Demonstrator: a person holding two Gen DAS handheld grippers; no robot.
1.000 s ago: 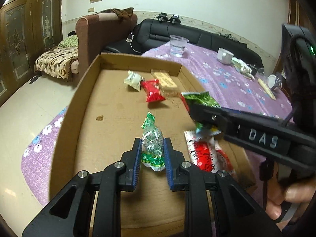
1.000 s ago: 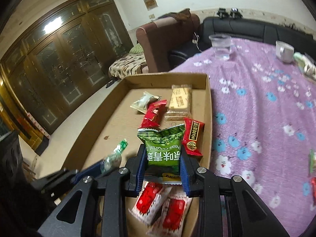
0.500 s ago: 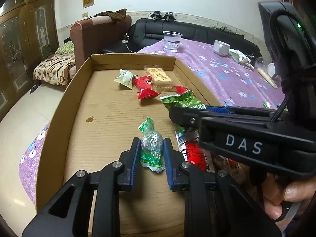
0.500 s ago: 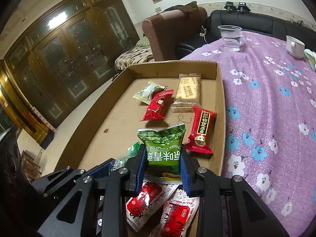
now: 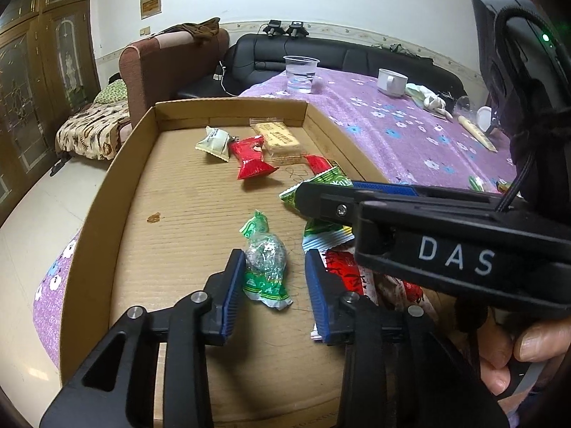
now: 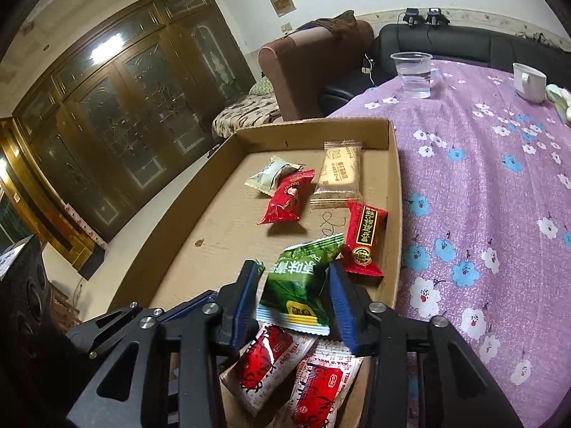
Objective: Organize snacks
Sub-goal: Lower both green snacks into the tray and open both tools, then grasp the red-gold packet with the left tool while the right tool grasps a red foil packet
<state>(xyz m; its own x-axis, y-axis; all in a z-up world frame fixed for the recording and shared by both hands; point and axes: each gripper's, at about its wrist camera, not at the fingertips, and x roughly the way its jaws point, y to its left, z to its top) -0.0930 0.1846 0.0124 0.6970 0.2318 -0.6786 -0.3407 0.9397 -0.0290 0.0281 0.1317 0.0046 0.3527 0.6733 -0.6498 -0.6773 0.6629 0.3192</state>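
Both releases under way: left hand-held gripper (image 5: 274, 278) jaws have just been opening, silver-green candy (image 5: 266, 267) lies free between them on the cardboard tray (image 5: 107, 192). Right hand-held gripper (image 6: 292, 303) likewise spreading, green pea packet (image 6: 299, 285) dropped onto red-white packets (image 6: 285, 371). Judged: both snacks now placed

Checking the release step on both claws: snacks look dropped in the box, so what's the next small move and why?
Probably lift both claws straight back out of the cardboard box. The left claw has just been opening; the silver-and-green candy lies on the box floor between its pads, with a gap on the right. The right claw has also been opening, and the green pea packet sits loose between its pads.
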